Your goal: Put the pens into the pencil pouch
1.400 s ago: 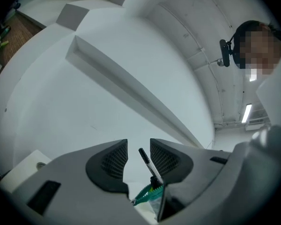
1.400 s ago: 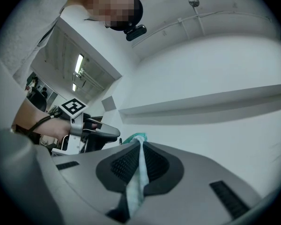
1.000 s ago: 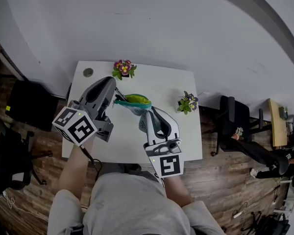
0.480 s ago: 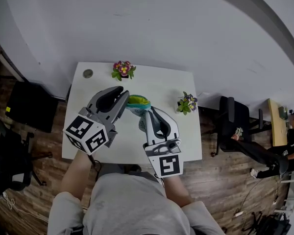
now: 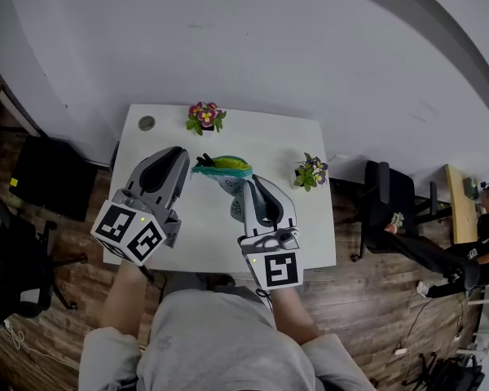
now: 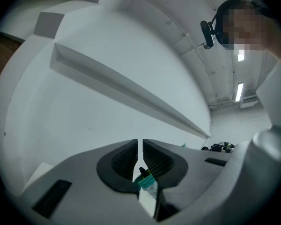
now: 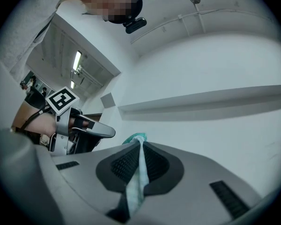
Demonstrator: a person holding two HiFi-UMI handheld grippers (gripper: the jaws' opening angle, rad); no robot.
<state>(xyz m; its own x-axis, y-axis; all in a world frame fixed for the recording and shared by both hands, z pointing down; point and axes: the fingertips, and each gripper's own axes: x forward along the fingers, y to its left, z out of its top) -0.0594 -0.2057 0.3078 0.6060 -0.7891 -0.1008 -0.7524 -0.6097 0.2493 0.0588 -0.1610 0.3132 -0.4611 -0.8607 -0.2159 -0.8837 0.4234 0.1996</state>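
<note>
Pouch [image 5: 224, 168]: right claw [image 5: 246, 187] clamped its 5 o'clock cloth; left claw [image 5: 187, 160], just easing wider, pinched 9 o'clock end, likely spreading mouth.

No legible text, brand, number or sign is found in any view. The left cube [image 5: 129, 232] on the left tongs [image 5: 189, 161] and the right cube [image 5: 275, 270] on the right tongs [image 5: 247, 187] show only black-and-white square markers, no characters.
</note>
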